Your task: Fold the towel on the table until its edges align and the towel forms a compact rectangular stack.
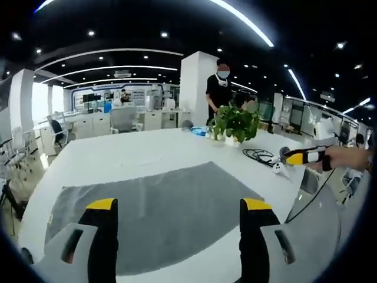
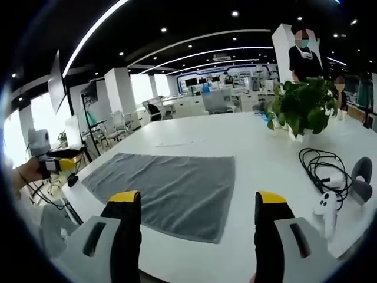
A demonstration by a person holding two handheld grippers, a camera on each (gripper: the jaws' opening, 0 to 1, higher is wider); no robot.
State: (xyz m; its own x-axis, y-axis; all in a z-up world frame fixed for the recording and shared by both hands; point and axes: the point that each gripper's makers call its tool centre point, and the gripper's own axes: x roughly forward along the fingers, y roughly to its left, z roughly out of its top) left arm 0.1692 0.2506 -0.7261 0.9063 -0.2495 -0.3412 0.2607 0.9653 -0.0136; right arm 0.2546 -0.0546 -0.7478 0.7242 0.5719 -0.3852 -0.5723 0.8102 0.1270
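Grey cloth towel (image 1: 159, 215) lies flat and unfolded on the big white table (image 1: 147, 150), so all my folding is left, and my left gripper (image 1: 178, 207) and right gripper (image 2: 197, 200) both gape wide, holding nothing.

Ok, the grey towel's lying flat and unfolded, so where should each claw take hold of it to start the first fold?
Probably the two near corners. The towel lies spread flat on the white table, so only its thin edges offer anything to pinch. Bring the right claw low over the table edge onto the near corner ahead of it, the left claw onto the other near corner. Both claws are open and apart from the cloth.
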